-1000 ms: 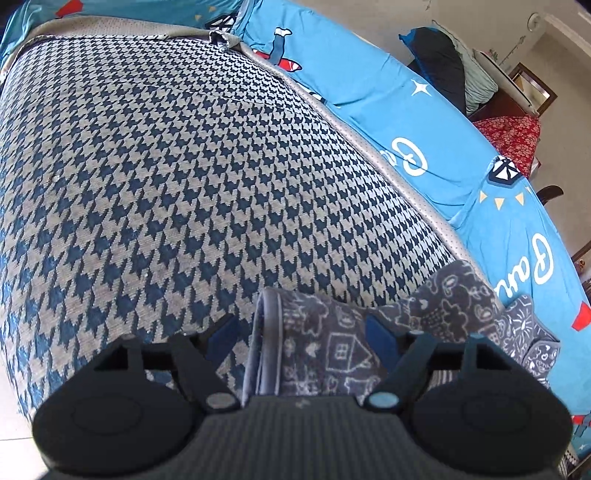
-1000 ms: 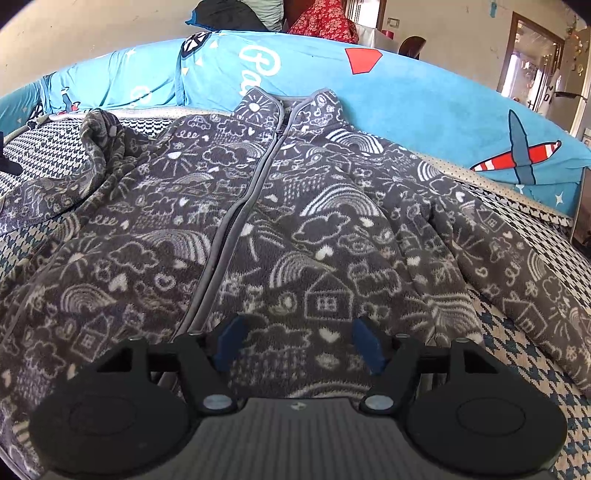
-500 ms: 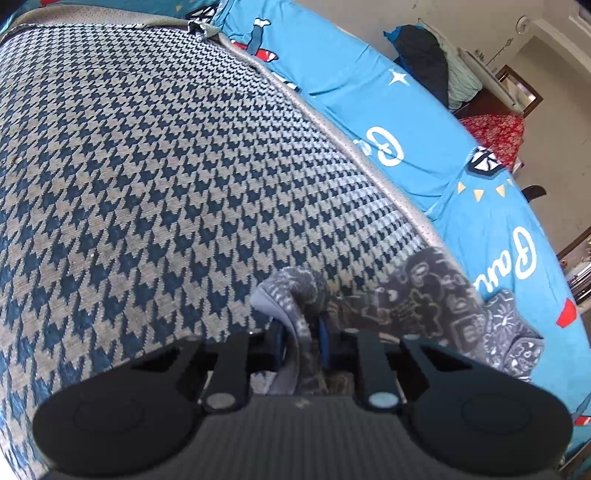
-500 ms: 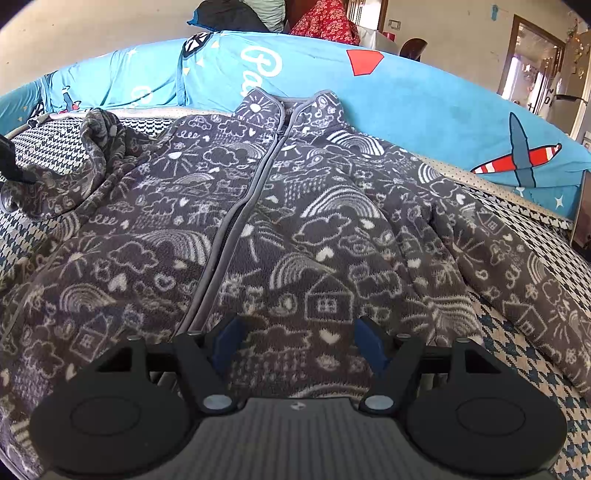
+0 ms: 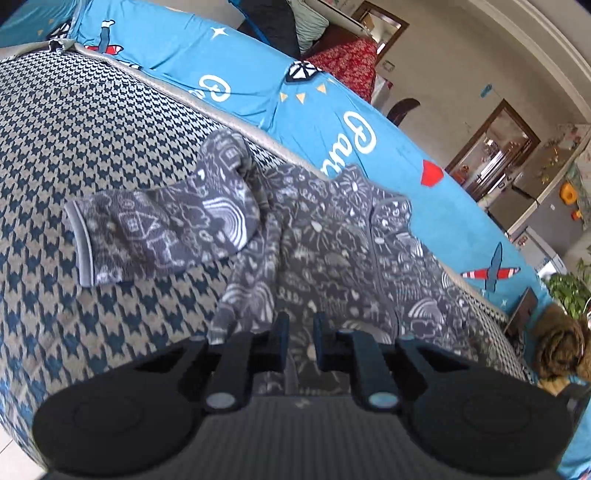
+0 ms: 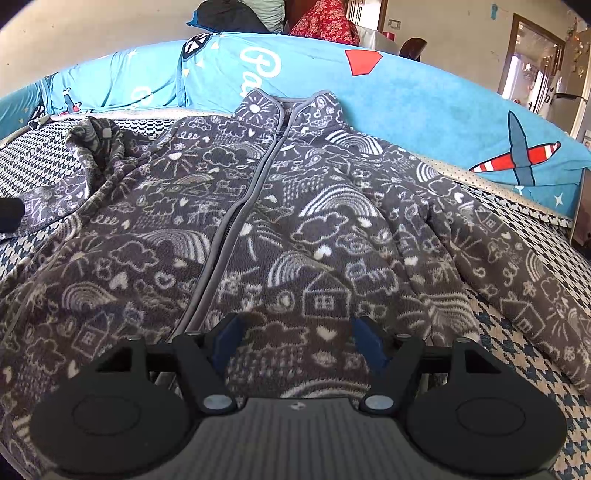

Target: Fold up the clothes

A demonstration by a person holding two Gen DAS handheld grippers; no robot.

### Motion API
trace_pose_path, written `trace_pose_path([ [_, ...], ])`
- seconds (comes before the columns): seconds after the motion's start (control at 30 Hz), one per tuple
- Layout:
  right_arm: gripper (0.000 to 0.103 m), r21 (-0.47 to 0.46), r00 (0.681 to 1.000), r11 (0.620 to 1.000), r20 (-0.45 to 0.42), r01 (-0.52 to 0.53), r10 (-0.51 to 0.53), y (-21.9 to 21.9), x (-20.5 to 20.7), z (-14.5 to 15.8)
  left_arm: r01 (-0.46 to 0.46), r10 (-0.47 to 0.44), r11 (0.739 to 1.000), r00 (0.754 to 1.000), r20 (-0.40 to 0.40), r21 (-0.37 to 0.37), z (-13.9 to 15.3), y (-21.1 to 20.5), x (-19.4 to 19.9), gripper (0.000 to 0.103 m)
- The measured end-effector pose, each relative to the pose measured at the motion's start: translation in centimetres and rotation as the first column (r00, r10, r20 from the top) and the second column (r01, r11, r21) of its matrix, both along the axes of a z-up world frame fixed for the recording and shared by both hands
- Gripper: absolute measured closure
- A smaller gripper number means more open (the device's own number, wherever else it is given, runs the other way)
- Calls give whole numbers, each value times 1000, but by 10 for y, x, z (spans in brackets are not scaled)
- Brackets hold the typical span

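A dark grey fleece jacket (image 6: 295,221) with white doodle prints lies zipped, front up, on a houndstooth cover (image 6: 37,147). My right gripper (image 6: 297,334) hovers open over its lower hem, just right of the zip, with nothing held. The jacket's right sleeve (image 6: 517,266) lies stretched out flat. In the left wrist view my left gripper (image 5: 300,332) is shut on a fold of the other sleeve (image 5: 166,229). That sleeve's grey-banded cuff (image 5: 83,243) flops out to the left on the cover (image 5: 92,129). The left gripper's dark tip (image 6: 9,216) shows at the right view's left edge.
A bright blue printed sheet (image 6: 424,92) runs along the far side of the cover. Piled clothes (image 6: 229,16) and a red fabric (image 6: 325,18) sit behind it. A doorway (image 6: 532,55) and a plant (image 5: 569,291) are at the right. Pale floor (image 5: 14,454) shows at the lower left.
My left gripper closed on the sleeve near its cuff, then swung right toward the jacket's body with the fabric, rolling as it went. The right gripper stayed still and open.
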State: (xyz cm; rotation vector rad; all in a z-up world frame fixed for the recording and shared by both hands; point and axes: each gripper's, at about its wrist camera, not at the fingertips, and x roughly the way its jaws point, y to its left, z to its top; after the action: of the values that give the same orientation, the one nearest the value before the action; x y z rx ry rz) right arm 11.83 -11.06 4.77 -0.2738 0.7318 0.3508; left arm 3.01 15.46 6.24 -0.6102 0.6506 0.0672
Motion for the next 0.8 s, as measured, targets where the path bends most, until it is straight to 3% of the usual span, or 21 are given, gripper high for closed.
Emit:
trace_pose_path([
  [0.07,35,2,1000,1000,-2,0,0,-2,-1,1,-8,9,1000,1000,-13,11,-2,-1,-4,90],
  [0.13,35,12,1000,1000,-5,2,-2,-4,-2,3,-37,38,999,999,-29,28,-1,4,-7,84],
  [0.23,35,48,1000,999,-9,13,-13,-6,-3,9,-108,110,993,993,-46,44,-1,15,-12,63],
  [0.3,35,79,1000,997,-5,8,-8,-6,-6,14,-199,201,979,978,-60,42,1,34,-14,49],
  [0.43,35,110,999,993,29,-32,29,1,-13,23,-329,331,944,938,-100,31,3,65,-9,40],
  [0.5,35,145,998,988,39,-53,47,5,-15,27,-382,383,924,916,-115,37,3,78,-5,25],
  [0.63,35,184,995,978,45,-97,91,17,-20,30,-462,460,887,876,-145,23,-3,103,5,24],
  [0.8,35,140,991,981,32,-136,133,34,-21,21,-533,509,837,841,-183,-123,-23,146,13,16],
])
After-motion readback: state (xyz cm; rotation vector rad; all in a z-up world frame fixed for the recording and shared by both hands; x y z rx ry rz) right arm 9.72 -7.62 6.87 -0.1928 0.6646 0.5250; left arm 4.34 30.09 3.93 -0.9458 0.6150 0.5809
